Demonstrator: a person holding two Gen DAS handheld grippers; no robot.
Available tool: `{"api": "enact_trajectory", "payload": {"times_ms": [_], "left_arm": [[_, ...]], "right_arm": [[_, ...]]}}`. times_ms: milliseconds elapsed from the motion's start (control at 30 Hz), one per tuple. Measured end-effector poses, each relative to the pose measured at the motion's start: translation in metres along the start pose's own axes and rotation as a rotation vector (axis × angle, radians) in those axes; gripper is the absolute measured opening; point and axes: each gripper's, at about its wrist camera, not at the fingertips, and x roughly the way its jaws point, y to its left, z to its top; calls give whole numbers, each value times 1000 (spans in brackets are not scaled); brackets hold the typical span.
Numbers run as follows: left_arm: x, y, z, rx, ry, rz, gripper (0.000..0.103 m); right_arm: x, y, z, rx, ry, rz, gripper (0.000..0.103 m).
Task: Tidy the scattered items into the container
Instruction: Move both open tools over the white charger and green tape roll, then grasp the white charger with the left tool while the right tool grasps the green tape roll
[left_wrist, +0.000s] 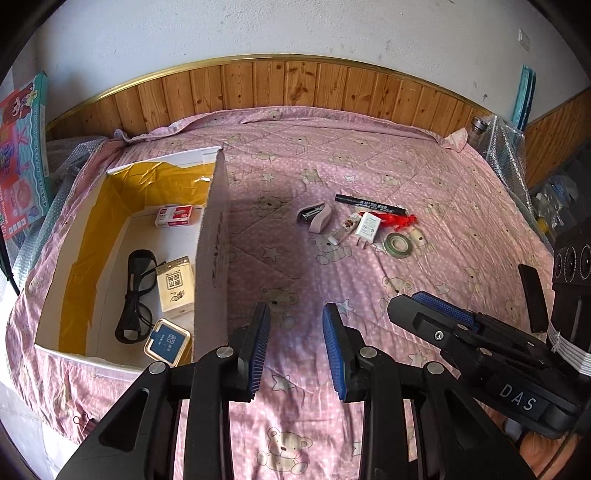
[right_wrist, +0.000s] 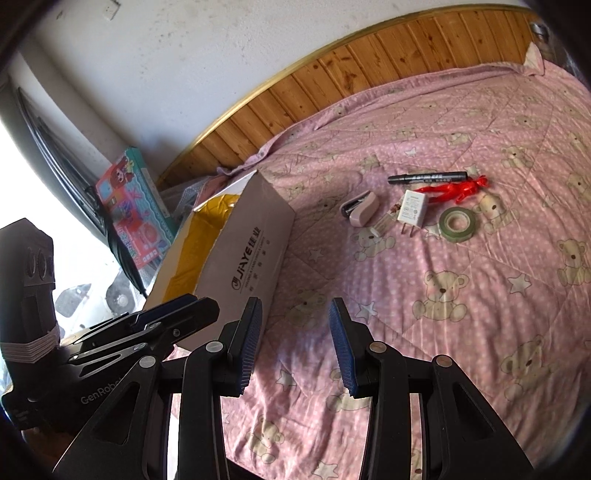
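Hovering low over the pink quilt (left_wrist: 424, 177), the left gripper (left_wrist: 297, 350) and right gripper (right_wrist: 295, 347) are both seen with jaws parted and nothing held. Glasses (left_wrist: 135, 295), a staple box (left_wrist: 174, 216), a tan packet (left_wrist: 175, 286) and a blue tin (left_wrist: 167, 339) are already lodged in the box (left_wrist: 212, 236). Well apart from it, a loose cluster is left on the quilt: stapler (right_wrist: 360, 209), marker (right_wrist: 426, 178), charger (right_wrist: 412, 212), tape roll (right_wrist: 457, 223), red ribbon (right_wrist: 456, 190) and a small clear item (right_wrist: 384, 223) too small to be told. All are judged light; the stapler, rigid and rounded, is best pinched across its narrow sides, the marker at mid-barrel, while the limp ribbon may slip.
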Motion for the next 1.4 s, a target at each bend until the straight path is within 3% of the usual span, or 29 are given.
{"api": "enact_trajectory", "payload": {"times_ms": [600, 733, 967, 1233, 1367, 1400], "left_arm": [[89, -60, 48, 54, 89, -69, 31], [114, -69, 60, 52, 112, -98, 46], [164, -81, 81, 40, 142, -157, 49], [225, -81, 91, 46, 168, -196, 49], [251, -77, 88, 25, 194, -257, 44], [251, -79, 88, 34, 169, -255, 39]], "right_arm": [[16, -92, 46, 77, -1, -140, 42], [29, -110, 59, 87, 3, -178, 42], [56, -138, 77, 83, 27, -255, 41], [102, -162, 77, 44, 132, -305, 32], [106, -160, 74, -19, 94, -329, 18], [106, -162, 75, -13, 92, -320, 17]]}}
